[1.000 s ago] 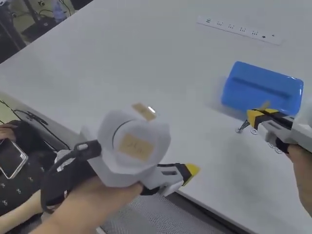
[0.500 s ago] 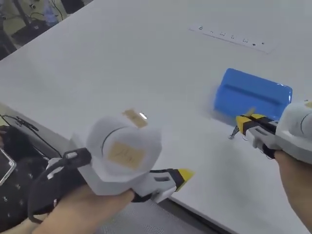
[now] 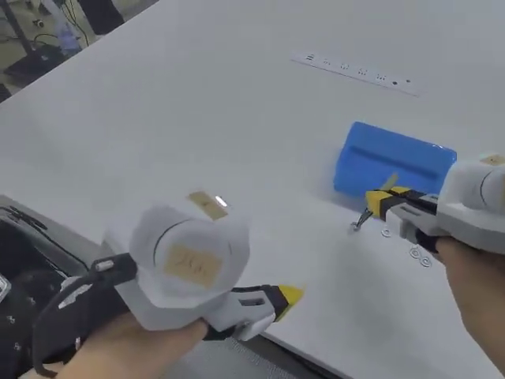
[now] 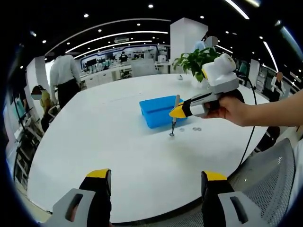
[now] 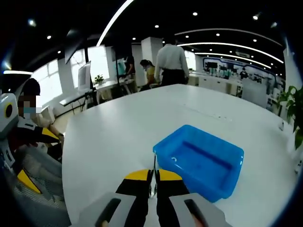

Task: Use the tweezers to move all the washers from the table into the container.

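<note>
One broad white table [image 3: 197, 118] runs through a strip-lit open-plan office [image 4: 123, 59], people [image 5: 173, 64] standing beyond. Behind the blue container [image 3: 394, 162] lies a power strip [image 3: 359, 73]; just before it lie three washers [image 3: 414, 251]. The right gripper [image 3: 380, 200], at the container's front wall, clamps its jaws on the tweezers [image 3: 361, 219], tips down beside the washers. The left gripper [image 4: 154, 176] hangs well apart from the container, jaws wide, empty.

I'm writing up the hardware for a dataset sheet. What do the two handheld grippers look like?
Both the left gripper and the right gripper have bulky rounded white bodies, black jaws tipped yellow, and a tan label on top. A black cable loops from the left one. Forearms are bare.
</note>
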The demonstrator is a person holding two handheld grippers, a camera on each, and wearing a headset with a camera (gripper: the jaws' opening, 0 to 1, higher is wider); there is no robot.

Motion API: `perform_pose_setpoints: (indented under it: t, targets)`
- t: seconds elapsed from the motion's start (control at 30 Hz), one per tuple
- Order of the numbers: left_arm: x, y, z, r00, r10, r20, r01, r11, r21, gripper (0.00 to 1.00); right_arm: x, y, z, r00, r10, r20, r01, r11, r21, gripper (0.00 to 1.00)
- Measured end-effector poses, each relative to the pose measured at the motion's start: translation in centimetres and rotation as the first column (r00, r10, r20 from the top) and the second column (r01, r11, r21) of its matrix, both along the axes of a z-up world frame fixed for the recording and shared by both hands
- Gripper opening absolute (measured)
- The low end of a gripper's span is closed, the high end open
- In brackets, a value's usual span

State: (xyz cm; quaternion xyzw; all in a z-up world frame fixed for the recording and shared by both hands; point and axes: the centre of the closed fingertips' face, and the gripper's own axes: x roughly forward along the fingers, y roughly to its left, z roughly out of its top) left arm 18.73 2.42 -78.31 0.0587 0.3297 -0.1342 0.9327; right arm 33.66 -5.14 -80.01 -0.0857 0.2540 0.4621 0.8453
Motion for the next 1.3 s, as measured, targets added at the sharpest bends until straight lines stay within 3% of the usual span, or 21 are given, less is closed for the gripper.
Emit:
perform_pose_setpoints:
  t: [0.13, 0.37, 0.63, 0.8, 1.13, 1.3]
  targets:
    - [-0.1, 0.5, 0.0, 1.000, 0.010, 0.002, -0.010, 1.000, 0.010, 0.79, -0.3, 0.3, 1.3, 1.000, -0.001, -0.025, 0.002, 0.999, 0.046, 0.00]
    - [-0.7, 0.7, -0.4, 1.000, 0.024, -0.007, -0.024, 1.000, 0.002, 0.79, -0.2, 0.4, 3.3, 1.000, -0.002, -0.009, 0.003, 0.996, 0.088, 0.00]
    - [-0.9, 0.6, -0.5, 1.000, 0.030, -0.004, -0.030, 1.000, 0.000, 0.79, 1.3, 0.3, 5.4, 1.000, -0.015, 0.021, 0.012, 0.993, 0.120, 0.00]
    - [-0.7, 0.5, -0.3, 0.999, 0.033, 0.013, -0.033, 0.999, -0.006, 0.80, 3.0, 0.0, 6.6, 0.997, -0.044, 0.056, 0.036, 0.990, 0.138, 0.00]
    - [-1.0, 0.4, -0.5, 1.000, 0.020, -0.005, -0.020, 1.000, -0.012, 0.80, 6.5, -0.3, 6.5, 0.989, -0.111, 0.093, 0.097, 0.985, 0.140, 0.00]
    - [-1.0, 0.4, -0.5, 1.000, 0.017, -0.012, -0.017, 1.000, -0.011, 0.81, 8.0, -0.1, 4.4, 0.985, -0.127, 0.116, 0.117, 0.989, 0.089, 0.00]
